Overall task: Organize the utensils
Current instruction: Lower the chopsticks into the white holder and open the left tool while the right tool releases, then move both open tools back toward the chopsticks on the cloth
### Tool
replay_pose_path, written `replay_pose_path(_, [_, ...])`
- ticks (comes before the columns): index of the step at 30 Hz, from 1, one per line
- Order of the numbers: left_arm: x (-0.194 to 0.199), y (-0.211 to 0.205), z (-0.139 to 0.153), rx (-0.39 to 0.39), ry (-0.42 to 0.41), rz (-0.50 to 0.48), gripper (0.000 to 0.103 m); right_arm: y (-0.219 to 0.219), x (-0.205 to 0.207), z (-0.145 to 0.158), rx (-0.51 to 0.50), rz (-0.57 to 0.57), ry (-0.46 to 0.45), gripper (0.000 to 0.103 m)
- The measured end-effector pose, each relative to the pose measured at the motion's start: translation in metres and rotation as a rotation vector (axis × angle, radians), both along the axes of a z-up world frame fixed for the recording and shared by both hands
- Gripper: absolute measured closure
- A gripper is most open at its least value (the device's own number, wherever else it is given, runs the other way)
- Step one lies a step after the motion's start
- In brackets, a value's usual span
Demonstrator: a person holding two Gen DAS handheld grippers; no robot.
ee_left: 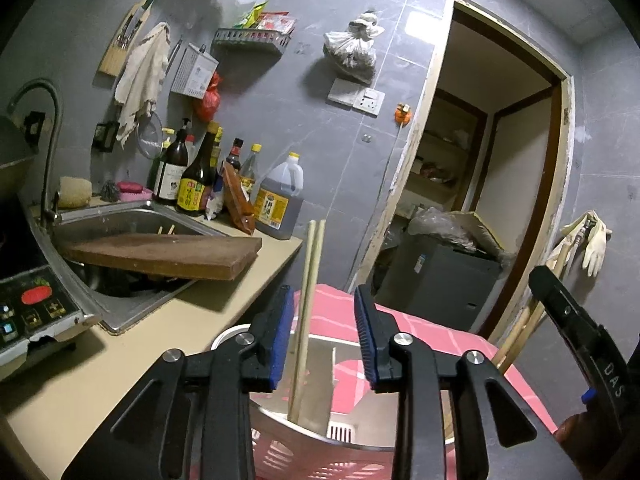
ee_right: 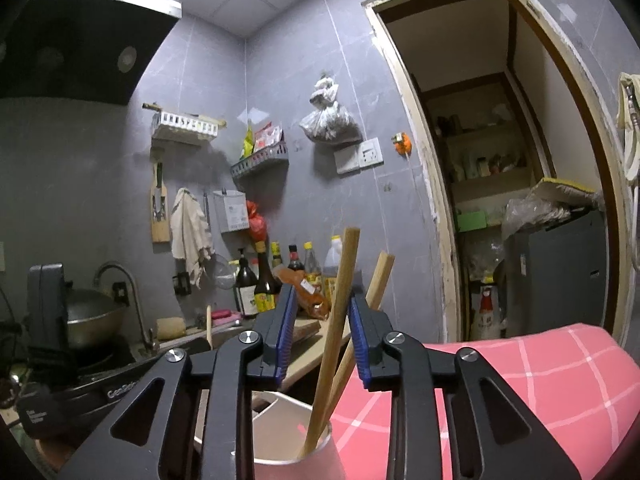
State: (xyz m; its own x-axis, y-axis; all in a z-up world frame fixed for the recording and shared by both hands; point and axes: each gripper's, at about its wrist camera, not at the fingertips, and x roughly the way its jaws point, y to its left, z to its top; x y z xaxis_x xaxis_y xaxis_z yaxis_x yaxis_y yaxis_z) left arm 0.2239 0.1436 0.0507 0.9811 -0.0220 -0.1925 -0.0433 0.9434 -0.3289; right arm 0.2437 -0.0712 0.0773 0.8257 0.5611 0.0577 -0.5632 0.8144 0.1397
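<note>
Left wrist view: the left tool [ee_left: 320, 334] has its blue pads spread, and a pair of chopsticks [ee_left: 306, 312] stands upright between them, seemingly clear of both pads, its lower end inside a pale divided utensil holder [ee_left: 316, 384] set in a pink basket [ee_left: 280, 454]. Pink checked cloth [ee_left: 432, 340] lies just behind. To the left, a cutting board [ee_left: 168, 254] bridges the sink [ee_left: 120, 216], with sauce bottles [ee_left: 196, 176] crowding the bench [ee_left: 132, 344] behind it. The right tool [ee_left: 576, 332] reaches in at the far right edge.

Right wrist view: the right tool [ee_right: 318, 334] is likewise spread around two thicker wooden sticks [ee_right: 340, 320] leaning in the holder [ee_right: 288, 428], neither pinched. An open doorway [ee_right: 500, 160] gives room on the right.
</note>
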Motion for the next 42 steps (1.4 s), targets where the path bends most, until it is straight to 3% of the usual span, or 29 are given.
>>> replay_pose_path(2, [-0.004,-0.002,0.005,0.004,-0.015,-0.002,0.065,-0.004,-0.003,0.005,0.011,-0.009,-0.021,0.067])
replay_pose_path(6, [-0.011,-0.01,0.016,0.028,-0.038,0.0,0.064,-0.013,-0.009,0.014,0.027,-0.024,-0.054,0.055])
replay_pose_path(11, [-0.019,-0.021,0.029,0.048,-0.063,0.002,0.052,-0.029,-0.014,0.024,0.04,-0.056,-0.082,0.041])
replay_pose_path(12, [-0.02,-0.023,0.031,0.052,-0.067,0.0,0.051,-0.032,-0.014,0.026,0.04,-0.064,-0.084,0.034])
replay_pose_path(20, [-0.039,-0.049,0.047,0.099,-0.135,-0.001,0.02,-0.07,-0.027,0.033,0.02,-0.141,-0.096,0.013])
replay_pose_path(24, [-0.05,-0.066,0.051,0.115,-0.163,-0.016,0.012,-0.089,-0.037,0.033,-0.006,-0.172,-0.091,0.0])
replay_pose_path(32, [-0.061,-0.103,0.047,0.132,-0.148,-0.091,0.008,-0.14,-0.063,0.027,-0.053,-0.242,-0.031,0.0])
replay_pose_path(42, [-0.058,-0.16,0.018,0.168,-0.039,-0.212,0.007,-0.183,-0.069,-0.001,-0.115,-0.344,0.084,0.0])
